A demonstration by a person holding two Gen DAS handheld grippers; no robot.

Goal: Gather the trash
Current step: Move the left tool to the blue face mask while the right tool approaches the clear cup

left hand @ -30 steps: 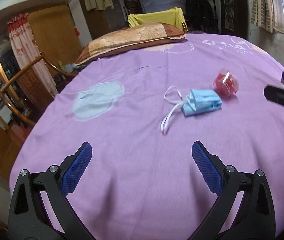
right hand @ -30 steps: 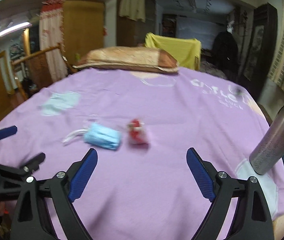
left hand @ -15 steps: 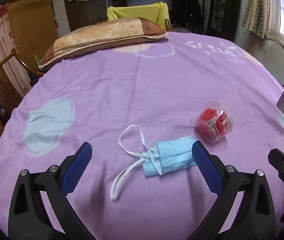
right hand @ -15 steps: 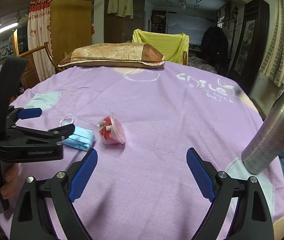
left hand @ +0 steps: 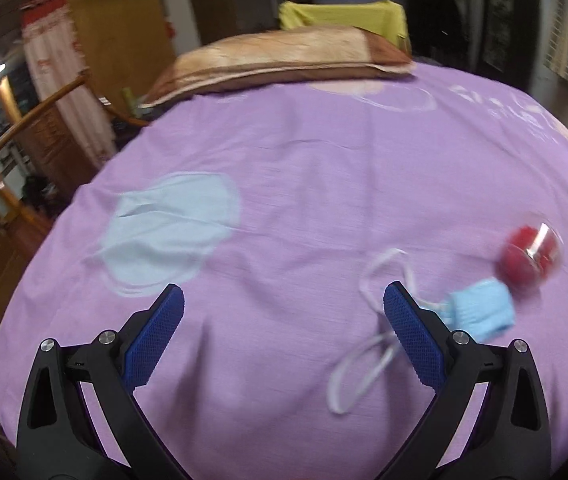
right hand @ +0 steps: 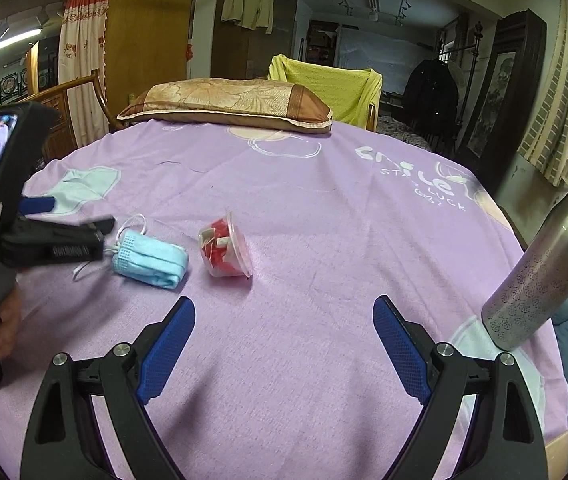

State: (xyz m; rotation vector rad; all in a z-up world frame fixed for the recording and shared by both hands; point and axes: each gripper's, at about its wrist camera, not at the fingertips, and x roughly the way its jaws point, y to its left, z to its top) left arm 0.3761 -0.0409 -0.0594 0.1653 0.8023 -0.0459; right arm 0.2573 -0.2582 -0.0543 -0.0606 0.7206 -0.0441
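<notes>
A crumpled blue face mask (right hand: 150,261) with white ear loops lies on the purple bedsheet (right hand: 323,220). A clear plastic cup with red scraps (right hand: 226,251) lies on its side just right of it. In the left wrist view the mask (left hand: 479,312) and cup (left hand: 531,256) are blurred at the right. My left gripper (left hand: 284,336) is open and empty, low over the sheet, left of the mask; it also shows in the right wrist view (right hand: 96,228) with its tips touching the mask's ear loops. My right gripper (right hand: 284,344) is open and empty, nearer than the cup.
A metal flask (right hand: 543,272) stands at the bed's right edge. A brown pillow (right hand: 224,106) lies at the far end, with a yellow-draped chair (right hand: 335,88) behind it. A wooden chair (left hand: 44,120) and curtain stand left of the bed.
My left gripper has swung left, so mask and cup slid from centre to its right side. The right wrist view has barely changed.
</notes>
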